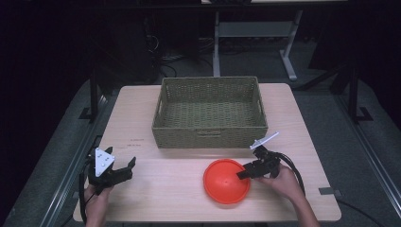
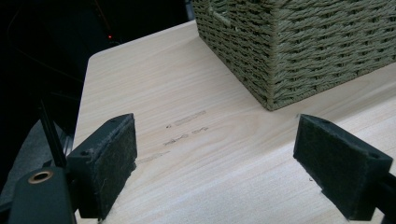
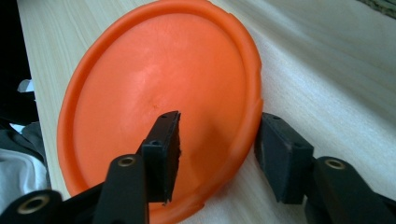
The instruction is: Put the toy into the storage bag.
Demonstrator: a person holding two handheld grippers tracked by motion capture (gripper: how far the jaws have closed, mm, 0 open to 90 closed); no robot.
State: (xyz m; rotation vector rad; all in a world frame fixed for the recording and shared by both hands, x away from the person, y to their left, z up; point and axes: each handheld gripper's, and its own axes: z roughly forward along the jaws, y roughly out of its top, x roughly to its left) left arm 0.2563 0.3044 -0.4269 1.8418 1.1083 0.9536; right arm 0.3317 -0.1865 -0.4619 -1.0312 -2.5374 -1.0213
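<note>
An orange round plate (image 1: 226, 181) lies on the wooden table (image 1: 161, 198) near its front edge, right of centre. My right gripper (image 1: 243, 172) reaches in from the right and straddles the plate's right rim. In the right gripper view one jaw hangs over the inside of the plate (image 3: 154, 84) and the other stands just outside its rim, with a gap between the pads, so the right gripper (image 3: 219, 126) is open around the rim. My left gripper (image 1: 130, 169) rests at the table's front left; its jaws are wide apart over bare wood, so the left gripper (image 2: 215, 135) is open and holds nothing.
A woven olive basket (image 1: 208, 137) stands at the middle back of the table, just behind the plate. Its near corner (image 2: 299, 51) rises ahead of the left gripper. A white table frame (image 1: 255, 33) stands on the floor behind. The table drops off at the left.
</note>
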